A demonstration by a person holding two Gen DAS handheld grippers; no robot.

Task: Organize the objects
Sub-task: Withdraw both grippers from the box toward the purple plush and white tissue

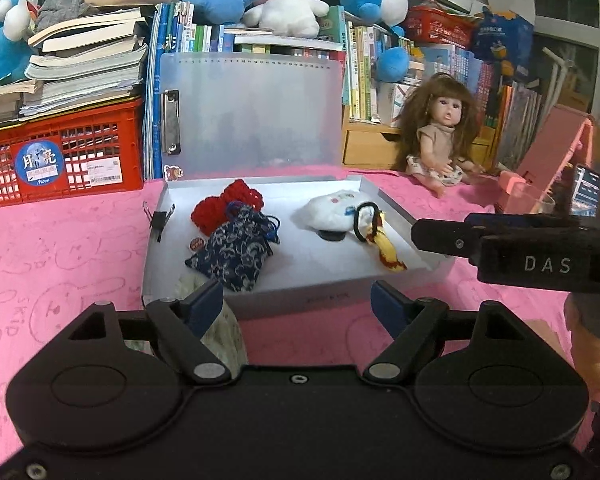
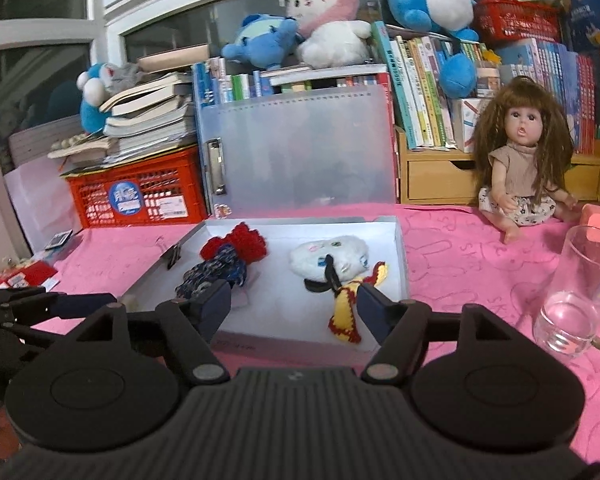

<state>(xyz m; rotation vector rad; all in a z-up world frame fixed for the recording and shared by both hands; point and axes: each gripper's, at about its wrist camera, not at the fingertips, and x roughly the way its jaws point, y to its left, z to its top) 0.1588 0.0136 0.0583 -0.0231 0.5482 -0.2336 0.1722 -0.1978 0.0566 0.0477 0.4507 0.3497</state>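
Two grippers: left gripper (image 1: 298, 304) and right gripper (image 2: 294, 310) hover before the box, jaws of both spread wide, nothing between them.
Box: shallow white box (image 1: 300, 298) lies open on the pink tabletop (image 1: 60, 256), lid upright behind.
Left half: blue patterned pouch (image 1: 236, 250) overlaps a red knitted piece (image 1: 220, 206).
Right half: white plush (image 2: 332, 258), black hair tie (image 1: 366, 220), yellow charm (image 2: 346, 314).
Nearby: doll (image 2: 518, 168), glass mug (image 2: 572, 296).
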